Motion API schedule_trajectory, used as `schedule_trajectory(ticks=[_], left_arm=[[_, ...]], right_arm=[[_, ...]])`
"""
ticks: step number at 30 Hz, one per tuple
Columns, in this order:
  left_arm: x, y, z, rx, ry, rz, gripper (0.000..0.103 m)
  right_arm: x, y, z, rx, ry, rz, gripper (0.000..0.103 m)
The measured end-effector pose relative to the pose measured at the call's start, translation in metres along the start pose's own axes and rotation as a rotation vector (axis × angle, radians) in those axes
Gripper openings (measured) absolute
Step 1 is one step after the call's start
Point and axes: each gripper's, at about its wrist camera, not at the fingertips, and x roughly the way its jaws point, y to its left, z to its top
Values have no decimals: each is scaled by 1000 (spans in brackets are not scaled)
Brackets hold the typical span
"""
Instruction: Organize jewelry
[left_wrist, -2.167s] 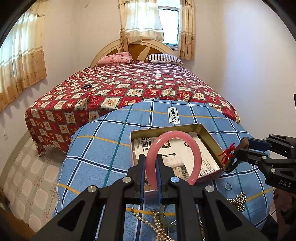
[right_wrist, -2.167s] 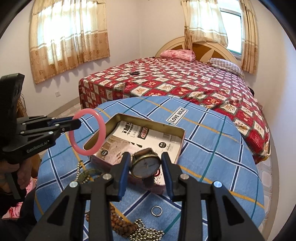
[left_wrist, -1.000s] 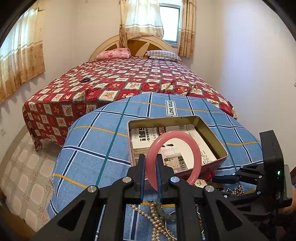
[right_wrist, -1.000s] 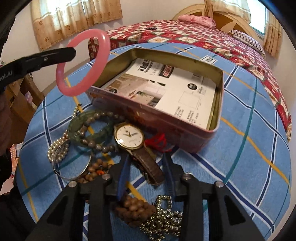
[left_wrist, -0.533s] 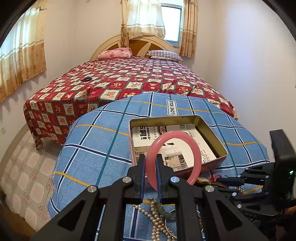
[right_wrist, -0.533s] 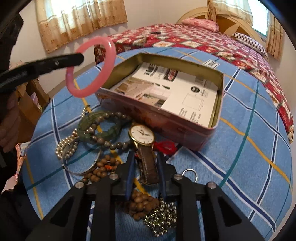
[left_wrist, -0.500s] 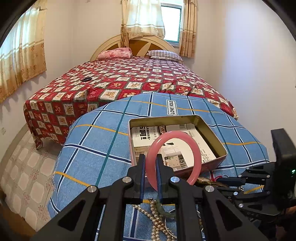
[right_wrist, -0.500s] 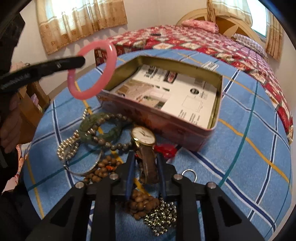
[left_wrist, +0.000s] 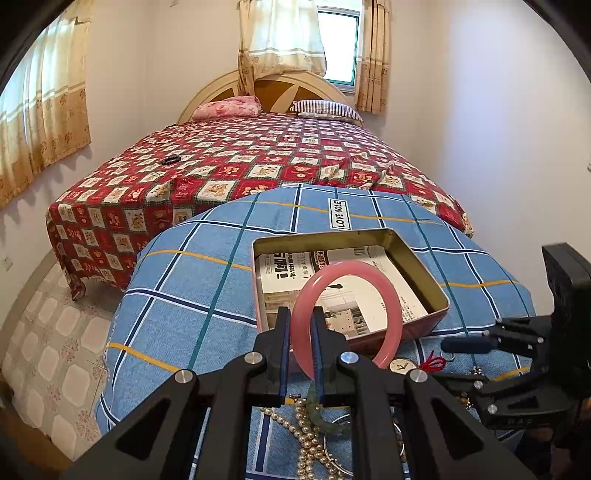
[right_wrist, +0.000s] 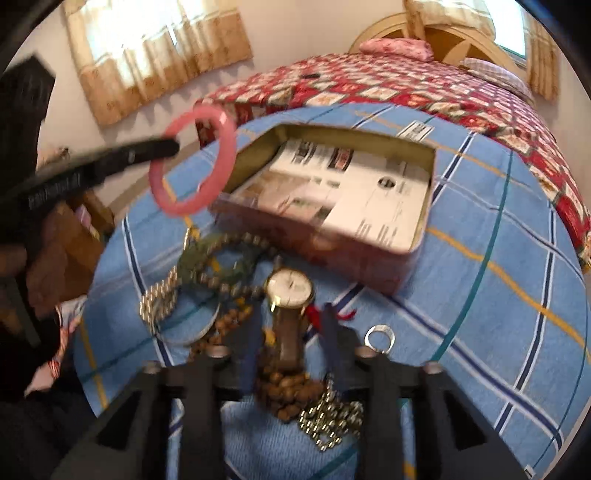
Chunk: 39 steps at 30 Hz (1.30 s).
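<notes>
Left tongs (left_wrist: 300, 345): closed on the pink bangle (left_wrist: 349, 317), held upright in the air just on the near side of the tin box (left_wrist: 417, 254), unchanged from half a second ago. Right tongs (right_wrist: 290, 332): fingers now parted with a wide gap, one on each side of the strap of the wristwatch (right_wrist: 290, 291); half a second ago they were pinched narrowly on that strap, so the grip has let go; the picture is blurred, and contact with the strap cannot be judged. Wristwatch: lies on the blue checked tabletop (right_wrist: 498, 295), dial toward the near wall of the box, beside a red knotted cord (right_wrist: 314, 314). Tin box: open, lined with printed paper, no jewelry visible inside. Left of the watch: green bead bracelet (right_wrist: 207, 258), pearl strand (right_wrist: 159, 295), thin silver bangle (right_wrist: 184, 332). Near side: brown wooden beads (right_wrist: 284, 387) and a metal ball chain (right_wrist: 328, 417). Right of the tongs: small silver ring (right_wrist: 379, 336). Beyond the tabletop: bed (left_wrist: 240, 162) with a red patterned cover.
</notes>
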Motion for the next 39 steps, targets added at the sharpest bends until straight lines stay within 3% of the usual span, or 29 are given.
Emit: schedule_trajectory(ticks=[9, 11, 13, 17, 28, 39], left_arm=[[6, 2, -2, -10, 17, 0, 10], [7, 3, -3, -12, 22, 1, 10], [9, 5, -2, -14, 24, 2, 10], [9, 5, 0, -14, 22, 3, 10], [9, 0, 2, -1, 19, 4, 10], [8, 0, 6, 4, 10, 2, 10]], right_arm=[[36, 0, 9, -20, 81, 19, 50], [39, -1, 8, -22, 87, 29, 49], [39, -2, 9, -22, 87, 36, 40], [35, 3, 8, -51, 80, 21, 40], [-13, 17, 21, -69, -84, -31, 40], [-34, 7, 41, 4, -165, 17, 39]])
